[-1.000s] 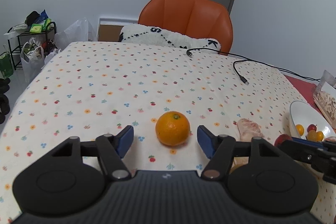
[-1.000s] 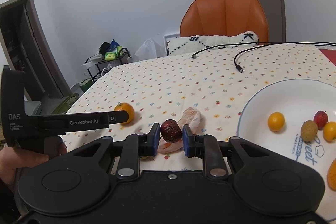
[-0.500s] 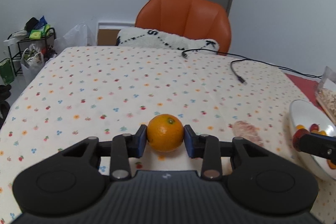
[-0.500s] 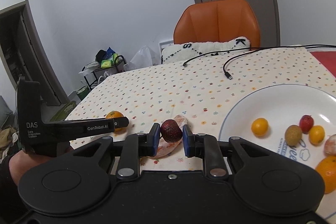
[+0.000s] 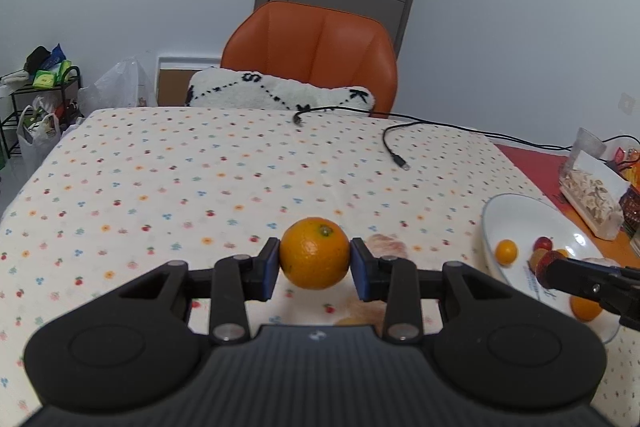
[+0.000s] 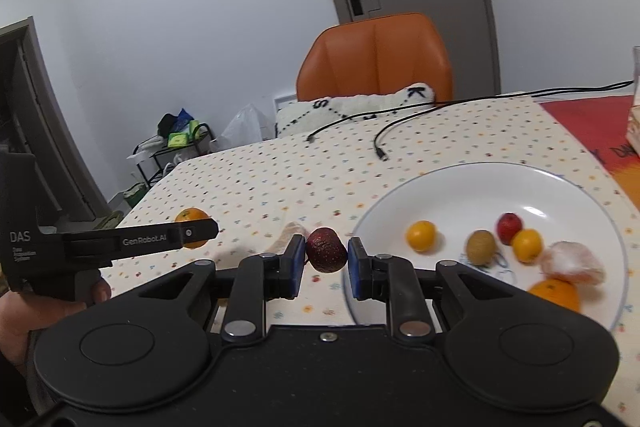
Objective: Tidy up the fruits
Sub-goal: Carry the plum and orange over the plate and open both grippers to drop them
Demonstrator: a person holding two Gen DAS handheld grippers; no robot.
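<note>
Both wrist views look low across the table (image 5: 200,167) toward the chair (image 5: 316,47), sharing the plate (image 6: 460,187)

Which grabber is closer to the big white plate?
The right gripper, holding a dark red fruit, is at the white plate's rim. The left gripper, holding the orange, sits farther left of it.

Left hand-held gripper (image 5: 315,264) clamped on fruit, right hand-held gripper (image 6: 326,260) likewise clamped
</note>
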